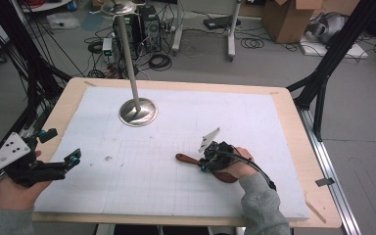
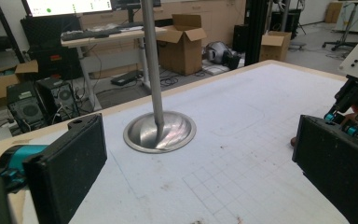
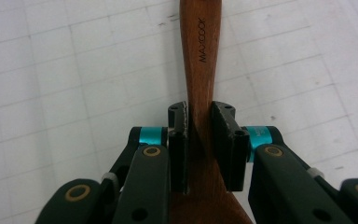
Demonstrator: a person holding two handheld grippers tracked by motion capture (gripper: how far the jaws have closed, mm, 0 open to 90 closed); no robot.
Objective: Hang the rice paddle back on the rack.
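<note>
I am looking down on one white gridded worktop [image 1: 254, 127], where one steel stand [image 1: 137, 111] is rising on its round base toward the far left corner. I am keeping two grippers over the board, one in each hand. My left gripper [image 1: 58, 147] is hovering at the left edge, near the front corner, the forearm coming in from the front and the tool lying almost level and pointing across the board; its jaws are standing wide apart with nothing between them. My right gripper [image 3: 200, 135] is sitting toward the front right of the worktop, the hand [image 1: 242, 166] angled in from the front edge and tipped down. Its jaws are clamping the narrow neck of the one wooden spatula [image 3: 200, 60], which is lying flat on the worktop, handle pointing toward the left edge.
</note>
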